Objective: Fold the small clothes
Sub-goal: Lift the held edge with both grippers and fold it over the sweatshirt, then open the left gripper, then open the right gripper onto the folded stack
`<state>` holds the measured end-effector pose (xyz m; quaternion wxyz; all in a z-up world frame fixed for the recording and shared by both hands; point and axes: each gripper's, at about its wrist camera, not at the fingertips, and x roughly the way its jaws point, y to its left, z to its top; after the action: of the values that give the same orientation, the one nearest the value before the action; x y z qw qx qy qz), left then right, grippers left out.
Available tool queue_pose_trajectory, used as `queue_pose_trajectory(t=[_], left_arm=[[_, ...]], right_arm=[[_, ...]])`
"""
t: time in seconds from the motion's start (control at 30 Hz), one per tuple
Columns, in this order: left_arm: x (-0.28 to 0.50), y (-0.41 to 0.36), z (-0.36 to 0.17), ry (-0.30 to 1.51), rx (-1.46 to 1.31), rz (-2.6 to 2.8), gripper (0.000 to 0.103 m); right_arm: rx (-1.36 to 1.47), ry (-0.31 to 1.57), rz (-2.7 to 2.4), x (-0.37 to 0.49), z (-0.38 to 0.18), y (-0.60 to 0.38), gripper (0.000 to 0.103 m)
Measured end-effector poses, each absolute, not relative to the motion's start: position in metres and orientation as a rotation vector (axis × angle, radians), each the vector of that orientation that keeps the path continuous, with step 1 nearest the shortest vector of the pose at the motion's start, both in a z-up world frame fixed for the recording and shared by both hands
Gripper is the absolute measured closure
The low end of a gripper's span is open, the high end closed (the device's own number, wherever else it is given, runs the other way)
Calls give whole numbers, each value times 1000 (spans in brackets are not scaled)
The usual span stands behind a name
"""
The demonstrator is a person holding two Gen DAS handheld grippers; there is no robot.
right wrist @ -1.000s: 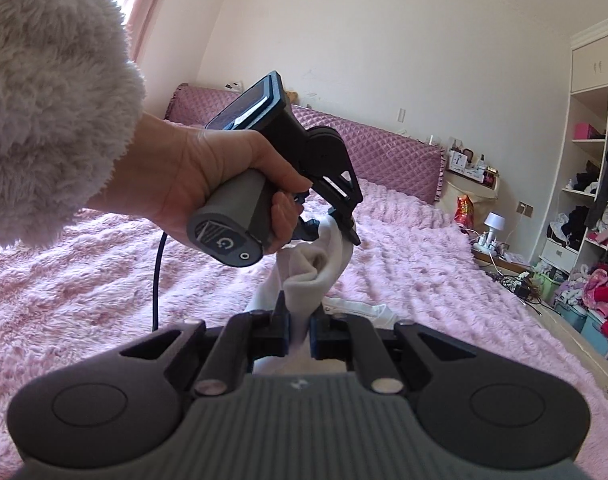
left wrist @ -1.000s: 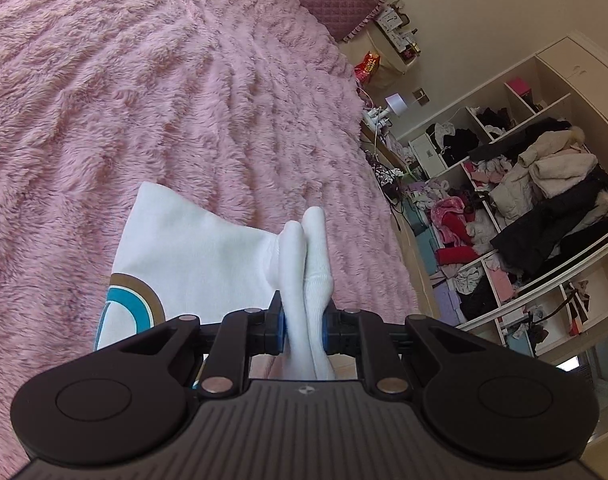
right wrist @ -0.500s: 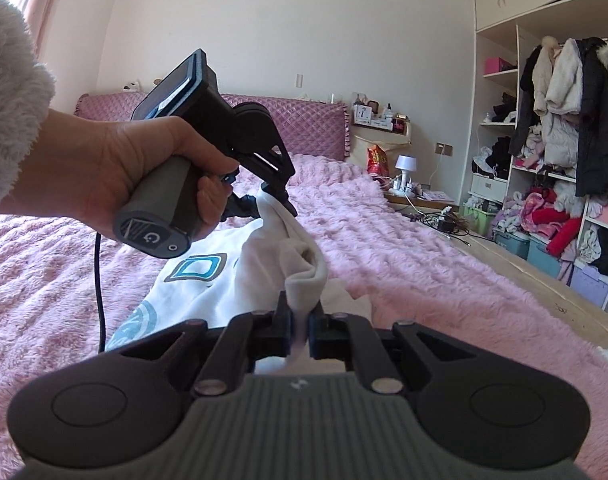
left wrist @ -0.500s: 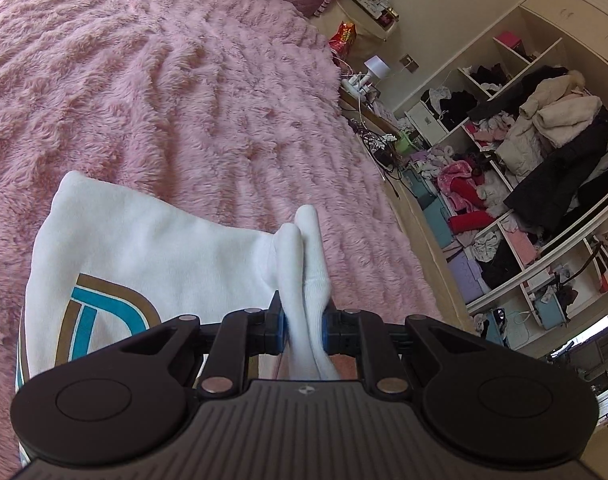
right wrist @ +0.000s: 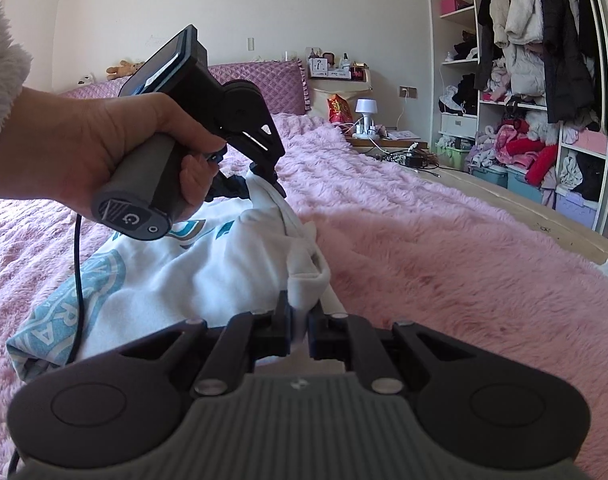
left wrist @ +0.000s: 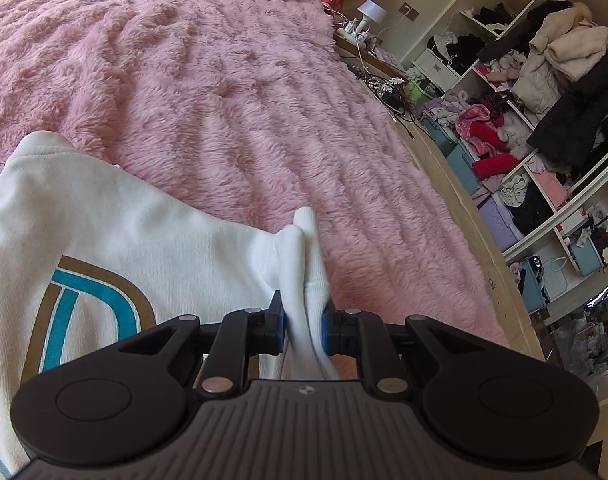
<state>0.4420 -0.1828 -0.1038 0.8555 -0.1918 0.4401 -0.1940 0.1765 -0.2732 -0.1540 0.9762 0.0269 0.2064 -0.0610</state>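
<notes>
A small white garment (left wrist: pixel 115 240) with a teal and brown print lies spread on the pink fluffy bed cover (left wrist: pixel 207 92). My left gripper (left wrist: pixel 303 320) is shut on a bunched white edge of it. In the right wrist view the same garment (right wrist: pixel 191 268) lies low over the cover. My right gripper (right wrist: pixel 300 332) is shut on another bunched edge. The left gripper (right wrist: pixel 269 180), held in a hand, pinches the cloth a short way ahead of the right one.
The bed's right edge (left wrist: pixel 444 168) runs along a wooden floor strip. Open shelves stuffed with clothes and coats (right wrist: pixel 536 92) stand at the right. A bedside table with a lamp and a red snack bag (right wrist: pixel 340 110) stands by the purple headboard (right wrist: pixel 259 80).
Both grippers have come down and moved over the bed with the garment. The cloth has dropped from a hanging bunch to lie spread, with more of the print showing.
</notes>
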Motion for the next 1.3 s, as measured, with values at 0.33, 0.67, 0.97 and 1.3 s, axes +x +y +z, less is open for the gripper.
queue_pose_trajectory(t=[0.33,0.67,0.97,1.3], left_arm=[[443,-213,-107,944,-302,-376,65],[343,-157,-35,756,-68,-470,60],[177,-97,-65,667,317,-431,56],[161,-98,-100,657,375,-369,60]], right_arm=[[122,493,-156,186,-167,-280,99],[168,525,-128,195,-162,-291,98],[176,568,-144,207,-155,-291,98],[127,578,-174,209,-146,-283,98]])
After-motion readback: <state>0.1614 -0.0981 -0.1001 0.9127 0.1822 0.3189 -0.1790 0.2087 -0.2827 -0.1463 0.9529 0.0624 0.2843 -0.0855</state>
